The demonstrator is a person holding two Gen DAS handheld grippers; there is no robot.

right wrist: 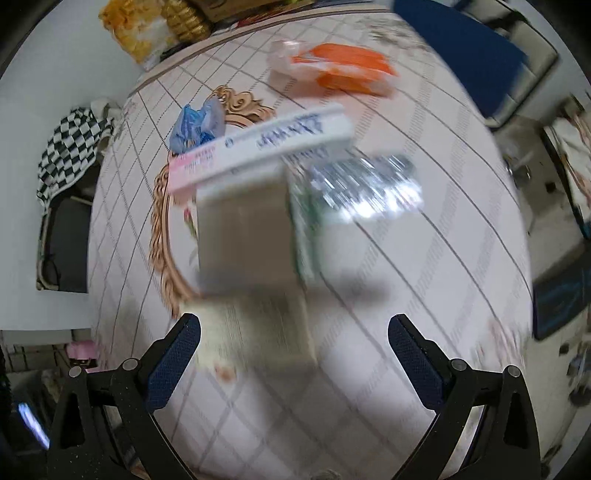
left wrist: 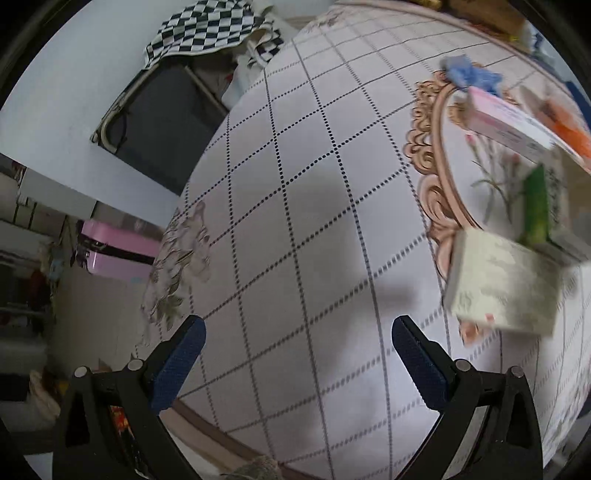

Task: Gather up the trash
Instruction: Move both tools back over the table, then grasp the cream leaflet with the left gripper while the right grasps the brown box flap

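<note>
Trash lies on a round table with a checked, flowered cloth (left wrist: 295,221). In the left wrist view a pale box (left wrist: 502,288), a green-edged packet (left wrist: 535,206), a pink-and-white carton (left wrist: 509,122), a blue crumpled wrapper (left wrist: 469,74) and an orange packet (left wrist: 565,122) sit at the right. My left gripper (left wrist: 295,358) is open and empty over bare cloth. In the right wrist view, which is blurred, my right gripper (right wrist: 293,354) is open, just short of the pale box (right wrist: 243,236). Behind it lie the carton (right wrist: 266,144), a foil blister pack (right wrist: 365,188), the blue wrapper (right wrist: 197,125) and the orange packet (right wrist: 343,70).
A chair with a black-and-white checked cloth (left wrist: 207,29) stands beyond the table's far left edge. A pink case (left wrist: 118,251) is on the floor at the left. Yellow snack bags (right wrist: 147,33) lie at the table's far edge. A blue chair (right wrist: 476,48) stands at the far right.
</note>
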